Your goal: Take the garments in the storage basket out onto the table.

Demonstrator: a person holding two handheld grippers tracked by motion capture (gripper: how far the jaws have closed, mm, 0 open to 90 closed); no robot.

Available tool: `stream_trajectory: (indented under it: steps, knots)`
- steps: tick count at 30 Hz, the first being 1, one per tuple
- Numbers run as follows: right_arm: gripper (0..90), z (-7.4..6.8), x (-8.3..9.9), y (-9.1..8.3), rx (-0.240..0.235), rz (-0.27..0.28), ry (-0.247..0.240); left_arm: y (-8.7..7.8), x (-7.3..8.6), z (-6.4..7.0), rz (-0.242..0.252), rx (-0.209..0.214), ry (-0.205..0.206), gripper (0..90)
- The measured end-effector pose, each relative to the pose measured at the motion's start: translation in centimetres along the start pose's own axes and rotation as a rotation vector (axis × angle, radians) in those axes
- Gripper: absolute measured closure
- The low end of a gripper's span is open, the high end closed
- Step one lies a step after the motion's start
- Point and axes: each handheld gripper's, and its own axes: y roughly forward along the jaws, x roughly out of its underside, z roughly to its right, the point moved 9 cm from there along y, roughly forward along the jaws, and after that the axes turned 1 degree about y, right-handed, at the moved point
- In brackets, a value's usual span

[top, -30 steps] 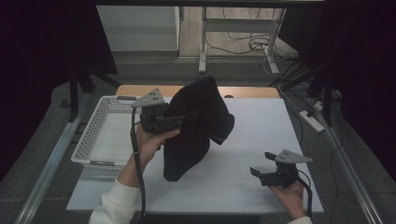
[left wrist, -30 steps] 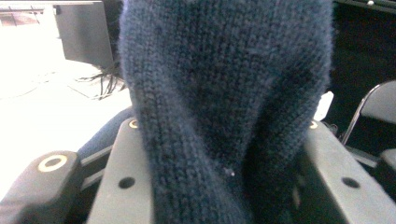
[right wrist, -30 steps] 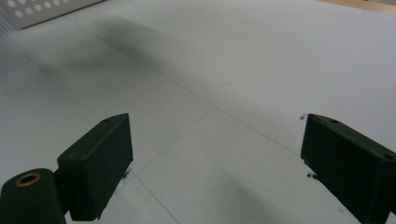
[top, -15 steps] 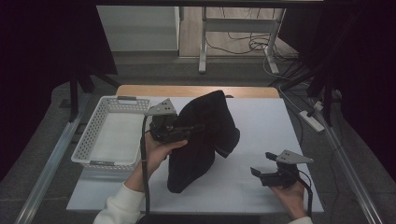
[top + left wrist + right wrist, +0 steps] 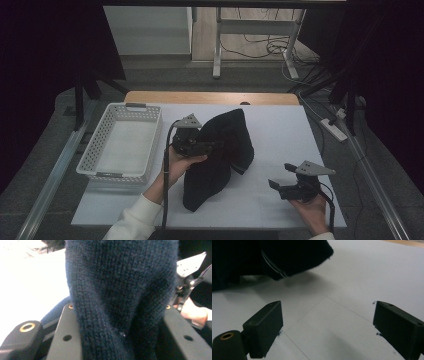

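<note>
The dark knitted garment (image 5: 220, 150) is being held clamped in the left claw (image 5: 212, 146), beside the white basket (image 5: 122, 145); spreading it on the tabletop (image 5: 295, 125) is not yet done, while the right claw (image 5: 280, 186) is being held apart, empty.

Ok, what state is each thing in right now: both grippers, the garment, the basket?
left gripper: shut on the dark knit garment
dark knit garment: bunched, held partly lifted, lower end on the table
right gripper: open, holding nothing, low over the table
white basket: upright, empty

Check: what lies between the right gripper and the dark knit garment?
Nothing: in the high view, bare white table separates the open right gripper from the dark knit garment.
</note>
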Motion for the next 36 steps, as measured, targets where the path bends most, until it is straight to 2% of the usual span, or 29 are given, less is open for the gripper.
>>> stream_trajectory:
  steps: [5, 15, 18, 22, 28, 31, 36]
  knots:
    - [8.8, 0.0, 0.0, 0.0, 0.001, 0.0, -0.001, 1.3, 1.2, -0.3, -0.047, -0.003, -0.007, 59.6]
    - [8.8, 0.0, 0.1, 0.0, 0.0, -0.007, -0.001, 3.3, 3.0, -1.4, -0.096, -0.016, -0.026, 57.3]
    - [8.8, 0.0, 0.1, 0.1, 0.001, -0.006, -0.001, 4.0, 3.9, -1.8, -0.136, -0.033, -0.016, 56.5]
    - [8.8, 0.0, 0.1, 0.1, 0.001, -0.01, -0.002, 5.0, 5.0, -2.2, -0.164, -0.027, -0.029, 56.0]
    - [8.8, 0.0, 0.1, 0.1, 0.001, -0.009, -0.001, 5.8, 5.8, -2.5, -0.174, -0.028, -0.034, 55.6]
    - [8.7, 0.0, 0.2, 0.1, 0.001, -0.012, -0.003, 6.2, 6.2, -2.5, -0.181, -0.01, -0.052, 55.1]
    - [8.7, 0.0, 0.1, 0.1, 0.003, -0.008, 0.001, 6.3, 6.2, -2.3, -0.188, -0.014, -0.038, 53.9]
